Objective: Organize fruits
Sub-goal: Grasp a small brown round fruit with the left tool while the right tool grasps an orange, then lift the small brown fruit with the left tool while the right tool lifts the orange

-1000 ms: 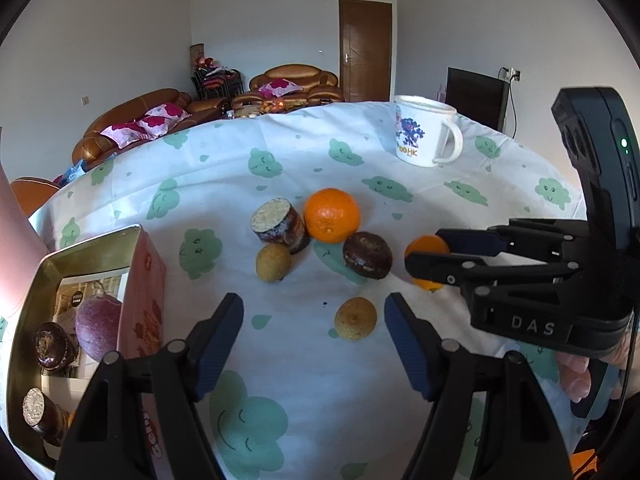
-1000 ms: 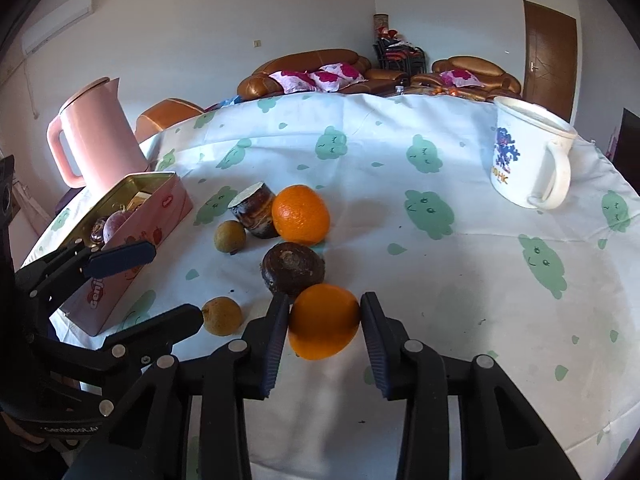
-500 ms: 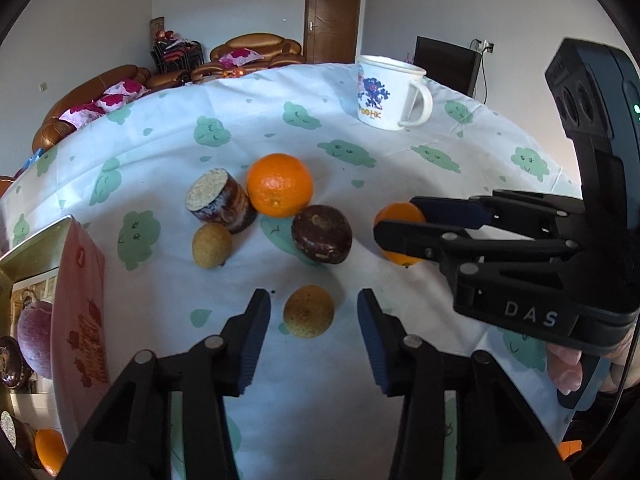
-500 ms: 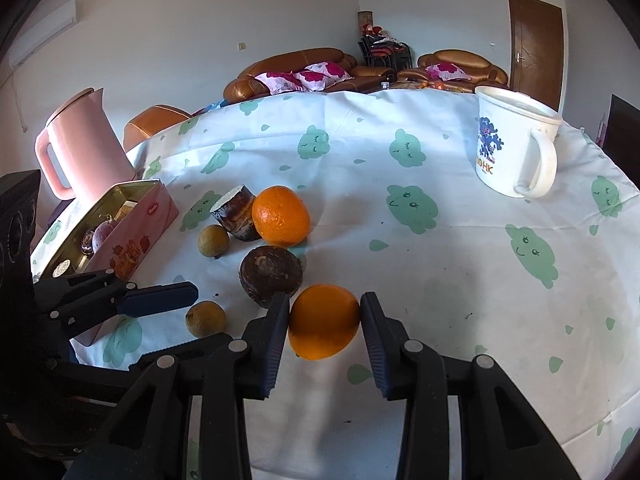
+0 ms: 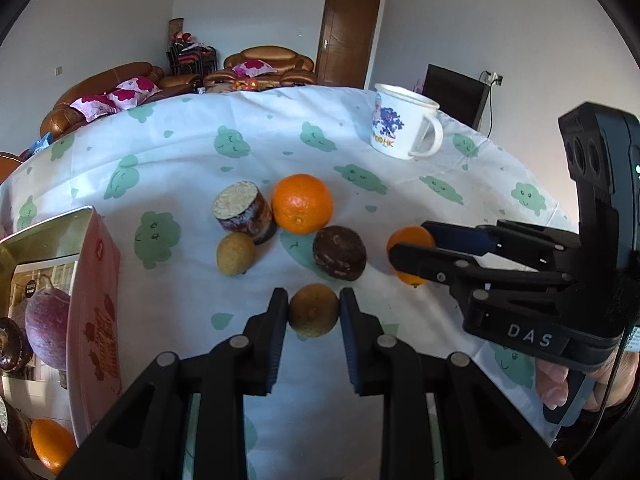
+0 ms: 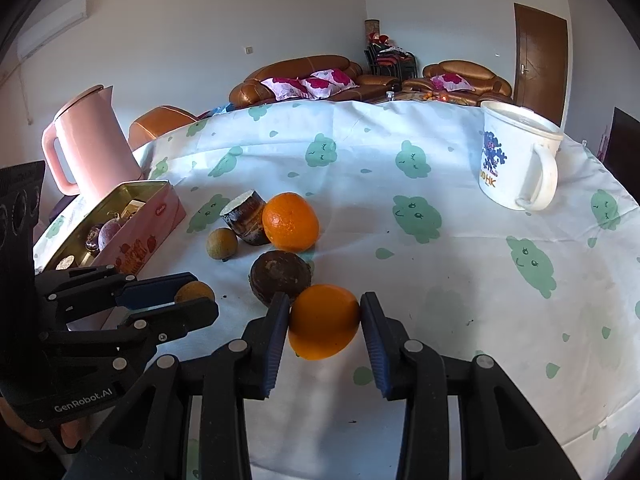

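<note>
Closed since the earlier frames: left gripper, formerly spread wide above the cloth, now clamped on the small round yellow-brown fruit, both blue pads pressed to its sides.

Item 1, small round yellow-brown fruit: on the white tablecloth with green cloud print, nearest the camera, just in front of the dark brown flattened round fruit. Whether it has left the cloth cannot be told.

Item 2, smaller glossy orange: held fast between the pads of the right gripper, unchanged from the earlier frames; it touches or nearly touches the dark brown fruit behind it.

Item 3, loose stock on the cloth: large orange, short cut cylinder with dark rind and pale top beside it, second yellow-brown round fruit just in front of the cylinder.

Item 4, open pink rectangular tin with gold interior: at left, already holding a purple-red fruit, dark fruits and an orange.

Item 5, surrounds: pink jug behind the tin; white printed mug well apart at the far right.

Assessment: both tools now loaded; next step is likely lifting and carrying both fruits to the tin, with four pieces left to collect.
</note>
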`<state>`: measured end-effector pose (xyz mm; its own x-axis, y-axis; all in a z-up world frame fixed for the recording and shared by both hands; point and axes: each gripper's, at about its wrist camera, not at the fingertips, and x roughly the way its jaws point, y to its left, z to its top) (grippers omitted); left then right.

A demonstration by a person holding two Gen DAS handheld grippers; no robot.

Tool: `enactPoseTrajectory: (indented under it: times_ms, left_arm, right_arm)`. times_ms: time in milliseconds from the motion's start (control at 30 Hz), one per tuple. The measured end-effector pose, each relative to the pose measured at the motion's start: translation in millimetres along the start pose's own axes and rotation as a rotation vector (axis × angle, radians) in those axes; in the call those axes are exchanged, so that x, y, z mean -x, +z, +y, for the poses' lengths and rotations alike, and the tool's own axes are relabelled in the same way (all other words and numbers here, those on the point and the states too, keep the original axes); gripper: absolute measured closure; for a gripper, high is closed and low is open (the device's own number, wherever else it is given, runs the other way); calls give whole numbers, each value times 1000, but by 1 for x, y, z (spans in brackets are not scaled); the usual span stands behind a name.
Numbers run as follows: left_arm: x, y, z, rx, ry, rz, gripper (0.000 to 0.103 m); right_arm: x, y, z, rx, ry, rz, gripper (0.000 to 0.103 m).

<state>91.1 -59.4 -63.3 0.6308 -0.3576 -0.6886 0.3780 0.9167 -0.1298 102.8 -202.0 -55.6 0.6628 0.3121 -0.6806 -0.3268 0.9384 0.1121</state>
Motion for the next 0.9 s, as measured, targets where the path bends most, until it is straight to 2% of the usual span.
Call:
enactPoseTrajectory:
  times_ms: [400,900]
  left_arm:
    - [15,-1,9,32,40,-83,75]
    - [30,-4,6,20,78,-162,75]
  right_arm:
    - [9,-1,4,21,7,-43,64]
    - [17,-1,7,39,19,-89,64]
